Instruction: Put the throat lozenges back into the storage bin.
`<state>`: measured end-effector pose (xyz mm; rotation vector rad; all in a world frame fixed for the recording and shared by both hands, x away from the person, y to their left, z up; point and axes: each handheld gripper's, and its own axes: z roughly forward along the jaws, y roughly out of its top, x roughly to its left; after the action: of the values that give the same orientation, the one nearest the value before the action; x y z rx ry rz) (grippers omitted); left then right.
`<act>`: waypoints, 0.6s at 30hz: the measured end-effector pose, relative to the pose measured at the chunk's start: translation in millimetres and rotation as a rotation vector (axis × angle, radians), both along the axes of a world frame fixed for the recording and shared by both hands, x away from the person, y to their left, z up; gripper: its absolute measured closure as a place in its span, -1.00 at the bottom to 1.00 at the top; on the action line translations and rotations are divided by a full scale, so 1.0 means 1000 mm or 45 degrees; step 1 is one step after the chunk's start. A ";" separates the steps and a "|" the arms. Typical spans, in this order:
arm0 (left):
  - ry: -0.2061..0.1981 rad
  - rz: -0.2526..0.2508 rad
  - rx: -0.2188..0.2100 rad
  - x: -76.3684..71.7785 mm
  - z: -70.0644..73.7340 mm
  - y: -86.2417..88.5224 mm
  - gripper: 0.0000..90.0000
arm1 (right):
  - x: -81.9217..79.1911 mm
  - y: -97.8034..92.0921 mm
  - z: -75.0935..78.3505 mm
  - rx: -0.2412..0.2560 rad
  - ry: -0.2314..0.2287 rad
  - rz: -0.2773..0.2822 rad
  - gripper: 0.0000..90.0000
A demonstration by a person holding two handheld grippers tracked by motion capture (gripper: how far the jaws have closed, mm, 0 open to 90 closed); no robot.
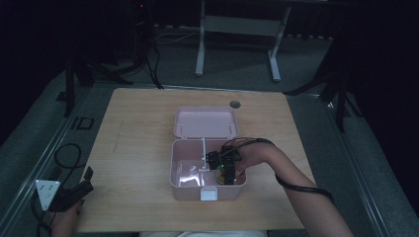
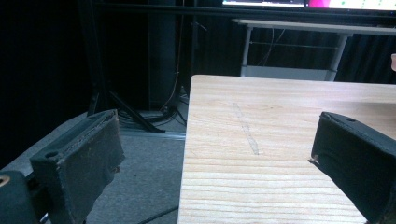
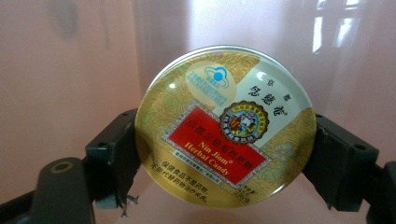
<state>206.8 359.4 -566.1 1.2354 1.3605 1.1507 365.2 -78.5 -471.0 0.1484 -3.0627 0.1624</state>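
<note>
Right gripper (image 1: 228, 171) clamps the candy tin (image 3: 224, 126) by its rim, lid up, inside the pink box (image 1: 188, 183) – right compartment, apparently for placing; left gripper (image 1: 74, 191) idles agape, well left of the box

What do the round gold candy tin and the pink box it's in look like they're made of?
The round gold candy tin looks like printed metal with a glossy finish: its lid mirrors window light and has a thin silvery rim. The pink rectangular box looks like moulded plastic, smooth and semi-glossy, with soft reflections on its inner walls. The right tool grips the tin by its sides.
</note>
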 end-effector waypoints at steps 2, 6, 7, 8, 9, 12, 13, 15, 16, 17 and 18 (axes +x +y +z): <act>0.000 -0.001 0.000 0.000 0.000 0.000 -0.95 | 0.000 0.000 -0.006 -0.017 0.024 -0.003 -0.56; 0.001 -0.001 0.003 0.000 0.000 0.000 -0.95 | 0.000 0.001 -0.014 -0.048 0.021 -0.007 -0.56; 0.001 -0.001 0.003 0.000 0.000 0.000 -0.94 | 0.000 0.001 -0.016 -0.056 0.023 -0.010 -0.56; 0.001 -0.001 0.003 0.000 0.000 0.000 -0.94 | 0.000 0.002 -0.016 -0.066 0.024 -0.021 -0.56; 0.001 -0.001 0.004 0.000 0.000 0.000 -0.94 | 0.001 0.002 -0.016 -0.070 0.029 -0.023 -0.56; -0.001 -0.002 0.002 0.000 0.000 0.000 -0.94 | 0.001 0.004 -0.019 -0.092 0.043 -0.040 -0.56; 0.001 -0.003 0.003 0.000 0.000 0.000 -0.94 | 0.001 0.004 -0.020 -0.098 0.041 -0.044 -0.56; 0.001 -0.005 0.003 0.000 0.000 0.000 -0.94 | 0.001 0.004 -0.020 -0.099 0.046 -0.052 -0.57; 0.000 -0.006 0.002 0.000 0.000 0.000 -0.94 | 0.002 0.005 -0.021 -0.102 0.045 -0.061 -0.58; -0.003 -0.006 0.000 0.000 0.000 0.000 -0.94 | 0.002 0.005 -0.021 -0.107 0.045 -0.066 -0.59; -0.003 -0.006 0.001 0.000 0.000 0.000 -0.95 | 0.003 0.005 -0.021 -0.105 0.047 -0.074 -0.59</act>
<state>206.7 359.2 -566.2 1.2367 1.3547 1.1491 367.8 -73.7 -491.9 0.0566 -3.0131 0.2792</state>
